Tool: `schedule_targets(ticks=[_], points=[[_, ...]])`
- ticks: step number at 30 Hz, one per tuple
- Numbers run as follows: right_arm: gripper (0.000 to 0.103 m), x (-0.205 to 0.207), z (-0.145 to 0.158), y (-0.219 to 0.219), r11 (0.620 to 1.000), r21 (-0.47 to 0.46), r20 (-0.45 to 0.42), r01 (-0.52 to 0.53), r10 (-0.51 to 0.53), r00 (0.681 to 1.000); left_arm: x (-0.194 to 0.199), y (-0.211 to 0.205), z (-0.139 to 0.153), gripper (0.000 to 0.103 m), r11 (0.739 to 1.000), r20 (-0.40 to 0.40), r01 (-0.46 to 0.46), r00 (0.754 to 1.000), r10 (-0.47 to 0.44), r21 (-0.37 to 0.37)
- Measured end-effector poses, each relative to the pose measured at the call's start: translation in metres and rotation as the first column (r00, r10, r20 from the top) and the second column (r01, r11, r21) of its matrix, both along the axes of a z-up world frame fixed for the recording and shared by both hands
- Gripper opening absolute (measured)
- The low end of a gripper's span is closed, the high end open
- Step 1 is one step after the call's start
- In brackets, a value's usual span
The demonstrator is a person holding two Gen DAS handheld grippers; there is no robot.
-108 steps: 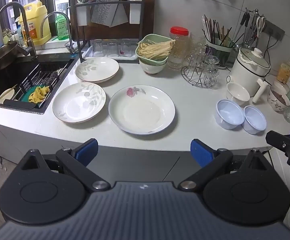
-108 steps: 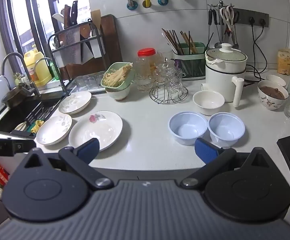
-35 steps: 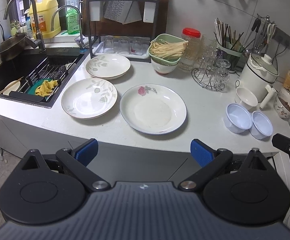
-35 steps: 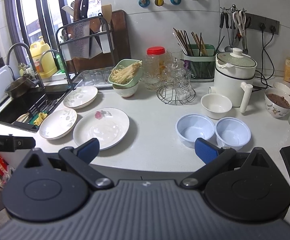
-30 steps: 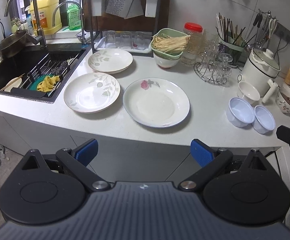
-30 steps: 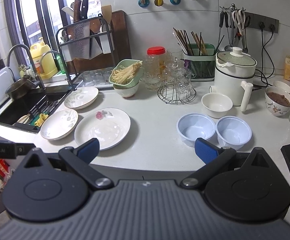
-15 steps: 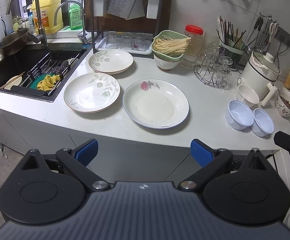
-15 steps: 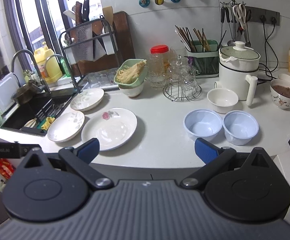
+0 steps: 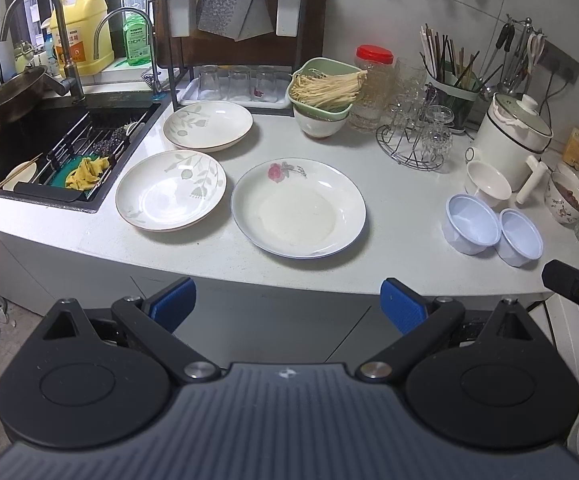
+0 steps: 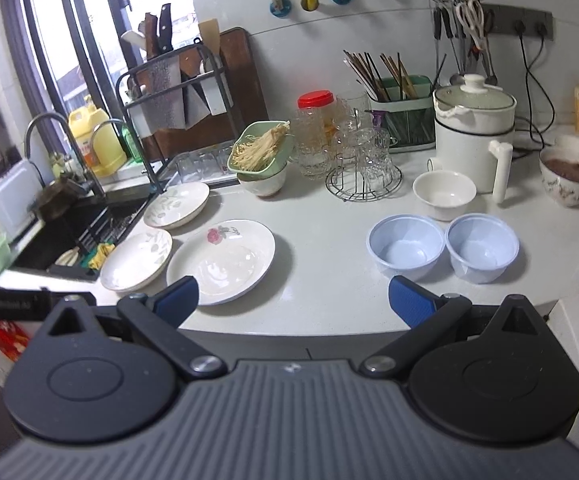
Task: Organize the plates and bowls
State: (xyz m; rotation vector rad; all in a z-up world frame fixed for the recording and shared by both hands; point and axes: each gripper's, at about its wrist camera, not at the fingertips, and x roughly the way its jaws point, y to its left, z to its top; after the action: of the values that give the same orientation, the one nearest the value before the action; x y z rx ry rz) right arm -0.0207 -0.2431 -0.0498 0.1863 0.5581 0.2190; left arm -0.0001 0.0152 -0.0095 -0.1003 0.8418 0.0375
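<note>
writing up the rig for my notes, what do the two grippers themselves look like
Both look alike: the left gripper and right gripper have blue finger pads on black linkage arms with silver pivot screws, two round black housings and a ribbed dark grey body bearing a small white logo. No cables show.

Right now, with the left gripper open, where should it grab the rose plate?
Probably the near rim of the rose plate, approached low from the counter's front edge. It lies flat with a shallow raised rim, and that side faces the open left gripper.
</note>
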Motion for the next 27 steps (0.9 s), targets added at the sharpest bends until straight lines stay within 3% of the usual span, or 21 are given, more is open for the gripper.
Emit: schedule_targets(ticks=[4, 13, 18, 22, 27], points=[[0.103, -0.002, -0.002, 0.001, 1.000, -0.024, 0.013, 0.010, -0.010, 1.000, 0.008, -0.006, -0.005, 0.100, 1.000, -0.026, 0.017, 1.000, -0.018, -0.015], [0.103, 0.006, -0.007, 0.002, 0.997, 0.004, -0.002, 0.071, -0.071, 0.997, 0.037, -0.011, -0.006, 0.100, 0.996, 0.002, 0.088, 0.996, -0.088, -0.003], [0.103, 0.011, -0.008, 0.014, 0.998, -0.013, 0.011, 0.054, -0.054, 0.998, 0.053, -0.001, -0.012, 0.100, 0.997, -0.008, 0.083, 0.996, -0.083, -0.004], [0.103, 0.018, -0.010, 0.026, 0.999, 0.038, -0.011, 0.026, -0.025, 1.000, 0.068, 0.007, -0.009, 0.100, 0.996, 0.016, 0.089, 0.996, -0.089, 0.012], [0.103, 0.030, -0.007, 0.038, 0.999, 0.039, -0.031, 0.026, -0.024, 0.999, 0.077, 0.033, -0.002, 0.100, 0.998, 0.043, 0.065, 0.997, -0.065, -0.005]])
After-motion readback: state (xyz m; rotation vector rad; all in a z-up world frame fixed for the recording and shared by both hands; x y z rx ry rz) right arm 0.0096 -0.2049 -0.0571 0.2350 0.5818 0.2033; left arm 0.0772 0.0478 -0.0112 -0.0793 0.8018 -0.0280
